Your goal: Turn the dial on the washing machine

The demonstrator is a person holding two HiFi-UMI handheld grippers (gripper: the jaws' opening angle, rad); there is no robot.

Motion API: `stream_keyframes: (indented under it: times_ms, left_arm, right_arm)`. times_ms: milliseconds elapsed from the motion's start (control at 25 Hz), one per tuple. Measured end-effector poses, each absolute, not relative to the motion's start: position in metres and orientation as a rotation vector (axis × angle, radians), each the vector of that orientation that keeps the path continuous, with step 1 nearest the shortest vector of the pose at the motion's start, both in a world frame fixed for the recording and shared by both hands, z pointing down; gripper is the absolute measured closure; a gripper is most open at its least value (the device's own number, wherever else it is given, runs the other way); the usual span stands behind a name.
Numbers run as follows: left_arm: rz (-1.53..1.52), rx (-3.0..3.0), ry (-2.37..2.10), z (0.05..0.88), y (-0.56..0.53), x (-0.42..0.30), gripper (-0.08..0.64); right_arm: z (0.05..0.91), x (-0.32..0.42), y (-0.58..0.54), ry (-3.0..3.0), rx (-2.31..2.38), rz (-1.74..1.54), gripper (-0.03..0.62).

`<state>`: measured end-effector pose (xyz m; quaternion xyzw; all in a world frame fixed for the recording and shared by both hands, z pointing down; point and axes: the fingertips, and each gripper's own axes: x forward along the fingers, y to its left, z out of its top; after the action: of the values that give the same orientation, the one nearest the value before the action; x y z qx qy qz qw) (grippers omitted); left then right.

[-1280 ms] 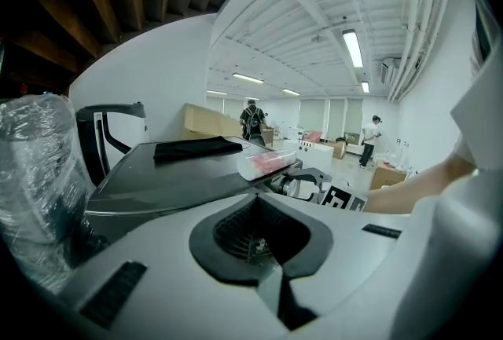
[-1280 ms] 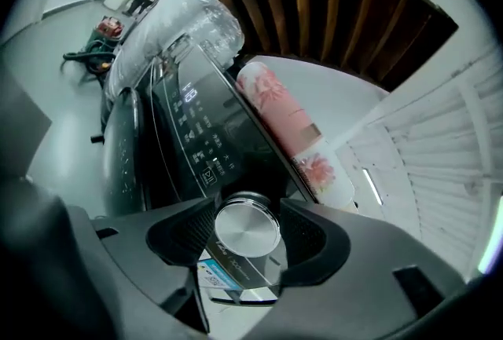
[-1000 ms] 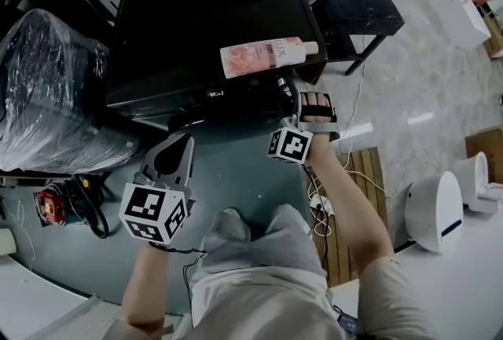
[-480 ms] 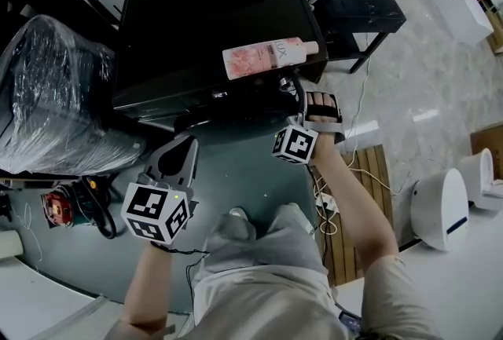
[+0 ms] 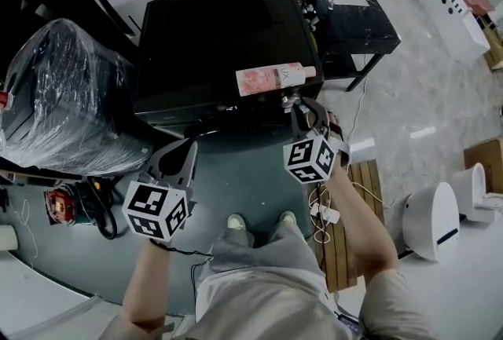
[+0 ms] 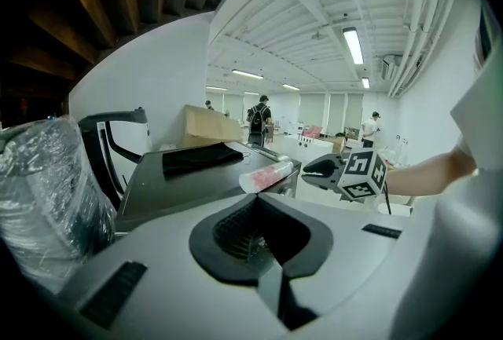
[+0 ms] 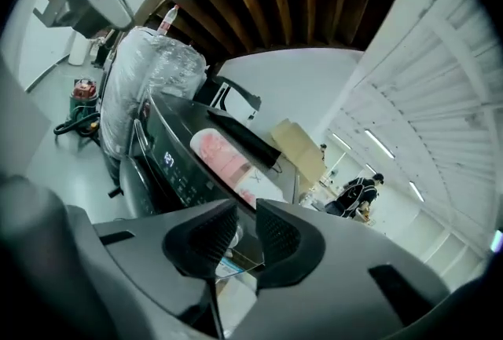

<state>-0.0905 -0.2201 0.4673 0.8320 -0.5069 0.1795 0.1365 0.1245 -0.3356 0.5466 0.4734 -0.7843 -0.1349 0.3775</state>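
Since a second ago the right gripper (image 5: 300, 106) has drawn its jaws in from wide, and they are closing on the dial (image 5: 289, 101), a silver knob at the front right corner of the washing machine (image 5: 220, 40). The pads seem to touch its sides. I judge no turn begun; the twist itself remains. A pink bottle (image 5: 271, 79) lies just behind on the lid. The left gripper (image 5: 182, 150) hangs well apart, jaws pressed together, empty.

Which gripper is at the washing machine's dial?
The right gripper: its jaws are closing around the round silver dial; the left gripper hangs apart, shut.
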Motion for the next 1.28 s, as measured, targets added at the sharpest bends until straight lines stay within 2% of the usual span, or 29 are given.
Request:
stream_keyframes:
  times_ms: [120, 280, 360, 760, 1280]
  left_arm:
    - [0.534, 2.425, -1.489, 0.447, -0.215, -0.091, 0.541]
    - [0.523, 2.442, -1.515, 0.420, -0.206, -0.091, 0.541]
    - [0.517, 2.449, -1.534, 0.407, -0.203, -0.091, 0.541]
    - [0.534, 2.576, -1.646, 0.332, -0.190, -0.089, 0.541]
    - [0.473, 2.726, -1.779, 0.246, -0.166, -0.081, 0.541]
  right_arm:
    - [0.512, 0.123, -0.323, -2.071, 1.258, -0.283, 0.509]
    - [0.470, 0.125, -0.304, -2.275, 1.334, 0.042, 0.528]
    - [0.443, 0.129, -0.297, -2.338, 1.358, 0.091, 0.540]
    - [0.310, 0.130, -0.247, -2.606, 1.329, 0.118, 0.555]
    - [0.196, 0.139, -0.184, -2.752, 1.367, -0.163, 0.558]
